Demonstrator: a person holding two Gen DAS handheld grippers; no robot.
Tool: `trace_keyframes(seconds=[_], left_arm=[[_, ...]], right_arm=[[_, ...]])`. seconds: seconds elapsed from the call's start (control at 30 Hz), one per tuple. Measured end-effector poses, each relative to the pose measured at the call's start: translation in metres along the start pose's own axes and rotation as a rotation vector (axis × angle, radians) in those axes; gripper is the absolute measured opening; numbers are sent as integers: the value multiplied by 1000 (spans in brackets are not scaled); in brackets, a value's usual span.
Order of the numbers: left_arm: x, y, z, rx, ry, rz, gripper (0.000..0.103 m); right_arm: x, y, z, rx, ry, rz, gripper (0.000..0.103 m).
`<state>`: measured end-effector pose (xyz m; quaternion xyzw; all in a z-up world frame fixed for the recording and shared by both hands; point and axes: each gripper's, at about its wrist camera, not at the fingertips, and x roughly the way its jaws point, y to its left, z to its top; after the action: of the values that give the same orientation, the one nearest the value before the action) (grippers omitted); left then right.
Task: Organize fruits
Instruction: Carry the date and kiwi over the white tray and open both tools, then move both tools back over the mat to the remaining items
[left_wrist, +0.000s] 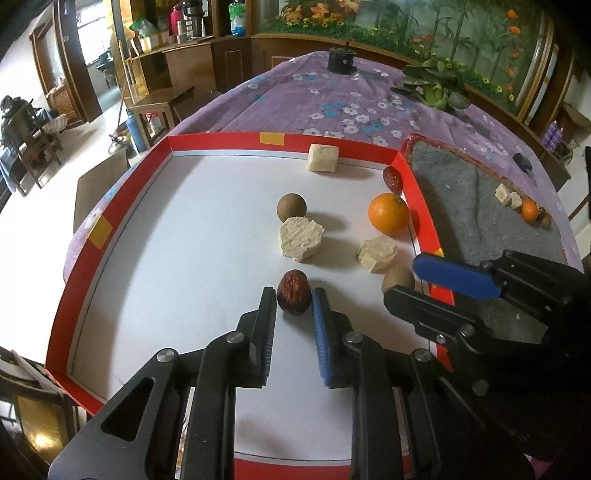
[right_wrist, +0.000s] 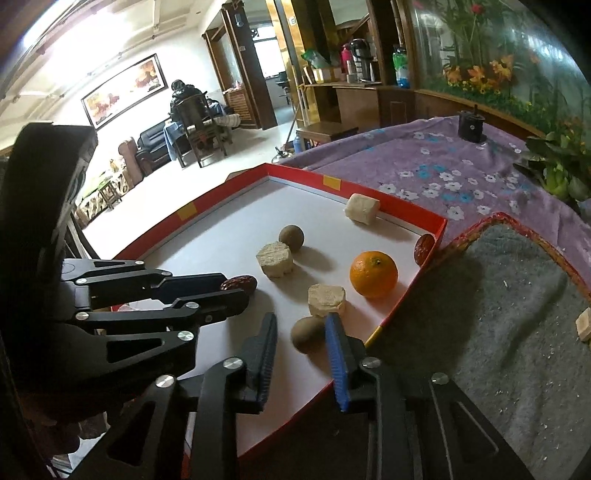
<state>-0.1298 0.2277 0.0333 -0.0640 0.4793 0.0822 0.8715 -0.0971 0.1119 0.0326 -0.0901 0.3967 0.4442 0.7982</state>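
Red date (left_wrist: 293, 291) between left claw (left_wrist: 294, 295) tips.

A table draped in a purple floral cloth (left_wrist: 332, 99) is carrying a red-rimmed white tray (left_wrist: 184, 236), a grey-lined basket (left_wrist: 469, 206), a leafy plant (left_wrist: 436, 86) and a small black cylinder (left_wrist: 341, 61).

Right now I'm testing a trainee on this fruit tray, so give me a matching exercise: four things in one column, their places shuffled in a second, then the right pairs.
Things:
1. orange
2. near red date
3. square pale block
4. near brown round fruit

Places:
A. against the tray's far wall
B. between the left gripper's fingers
C. between the right gripper's fingers
D. near the tray's wall beside the grey-lined basket

Pairs: 1-D, 2-B, 3-A, 4-C
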Motion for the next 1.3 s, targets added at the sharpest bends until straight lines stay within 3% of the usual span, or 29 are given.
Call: trace_keyframes(seconds=[0.1,0.13,0.3,0.47,0.8,1.0,1.3], left_arm=[[-5,0,2,-12,-25,14,52],[-7,1,2,-19,-33,10,53],[-16,-11,7,-12,-61,11,53],[-25,-36,15,18,-105,-3,53],[-24,-111,34,94,-133,-88,53],[-11,-162,48,160,-93,-155,53],[17,-212,67,191,-22,-204,53]], right_arm=[[-9,-2,-1,13,-22,8,34],[-12,-2,-1,15,-28,9,34],[-39,-10,-5,17,-76,-32,35],[-69,-24,-13,27,-121,-92,47],[-124,-84,-50,126,-142,-258,48],[-158,-125,-78,190,-164,-362,57],[-185,-179,-110,350,-201,-364,59]])
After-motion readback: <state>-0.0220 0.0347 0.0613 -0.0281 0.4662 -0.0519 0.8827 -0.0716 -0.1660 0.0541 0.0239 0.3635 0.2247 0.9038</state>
